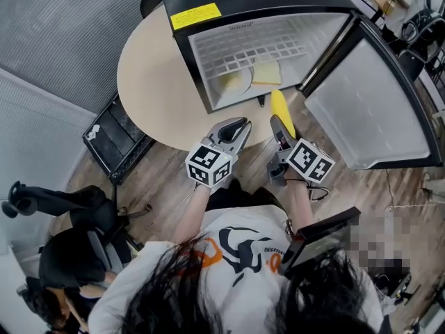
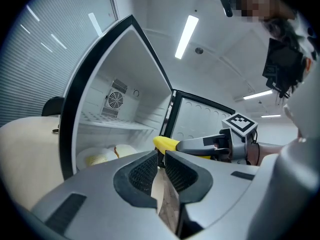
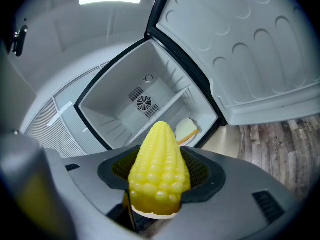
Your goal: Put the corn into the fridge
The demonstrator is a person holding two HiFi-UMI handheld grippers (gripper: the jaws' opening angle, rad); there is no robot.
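Note:
A yellow corn cob [image 1: 281, 110] is gripped between the pads of my right gripper [image 1: 280, 126], tip pointing at the open mini fridge [image 1: 264, 2]. In the right gripper view the corn [image 3: 160, 166] fills the jaws of the right gripper [image 3: 160, 179], with the fridge's white inside [image 3: 145, 104] ahead. My left gripper [image 1: 236, 126] hovers beside it at the table's near edge, shut and empty. The left gripper view shows the left gripper [image 2: 161, 166] with its pads close together, and the corn [image 2: 166, 143] off to the right.
The fridge stands on a round beige table [image 1: 149, 82], its door [image 1: 368, 106] swung open to the right. On the fridge floor lie a plate [image 1: 233, 83] and a bread slice [image 1: 266, 72]. A black crate [image 1: 115, 141] and an office chair [image 1: 62, 207] stand on the wooden floor at left.

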